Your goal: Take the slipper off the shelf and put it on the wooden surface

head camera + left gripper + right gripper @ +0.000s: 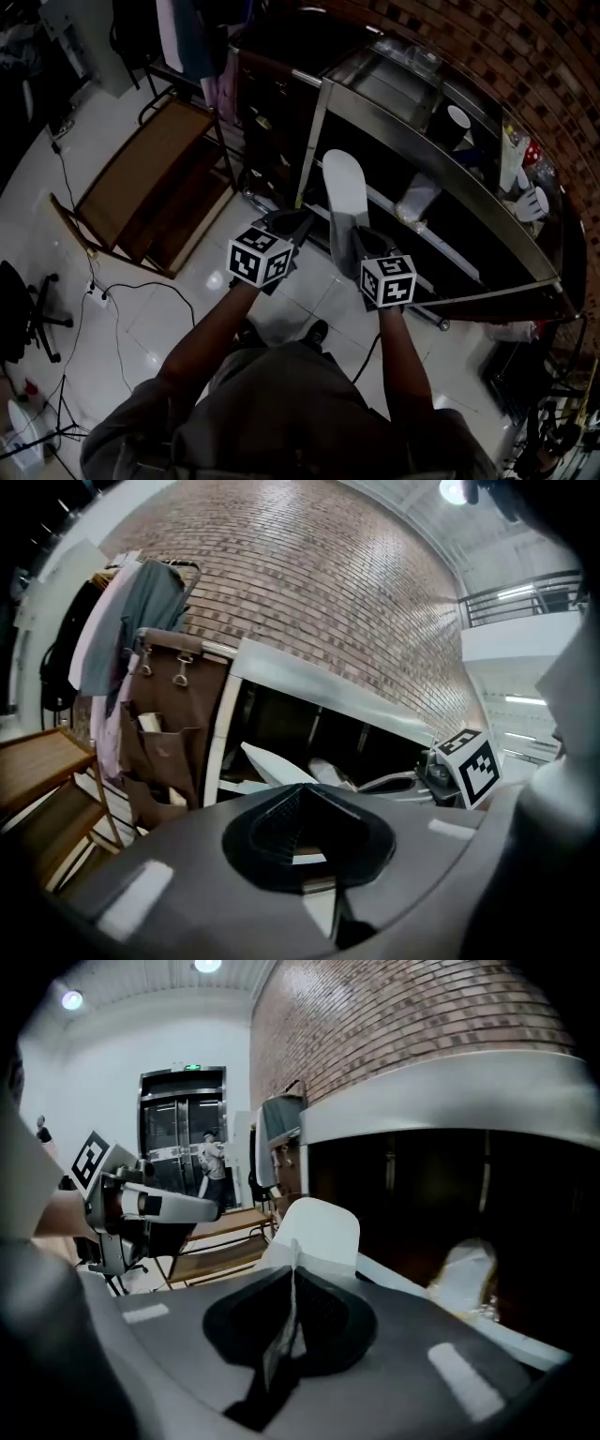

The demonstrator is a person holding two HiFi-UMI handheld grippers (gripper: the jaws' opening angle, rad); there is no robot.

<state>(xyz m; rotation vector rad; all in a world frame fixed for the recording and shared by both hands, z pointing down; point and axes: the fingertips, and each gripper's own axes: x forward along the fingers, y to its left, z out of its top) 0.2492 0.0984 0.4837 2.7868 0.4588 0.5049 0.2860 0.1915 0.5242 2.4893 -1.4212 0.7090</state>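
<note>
A white slipper (343, 187) sticks up and away from my right gripper (352, 236), whose jaws are shut on its near edge. It hangs in front of the dark metal shelf (403, 131). In the right gripper view the slipper (319, 1230) rises just past the closed pads of the right gripper (294, 1277). My left gripper (289, 223) hovers beside it on the left, apart from the slipper. Its jaws (300, 797) look shut with nothing in them. The wooden surface (145, 164), a low slatted rack, stands to the left on the floor.
On the shelf lie a pale crumpled bag (417, 199) and a dark cup (457, 122). Clothes (122, 621) hang on a rack beside a brown organiser (173, 724). Cables (122, 291) and an office chair (28, 319) are on the tiled floor at left. A brick wall backs the shelf.
</note>
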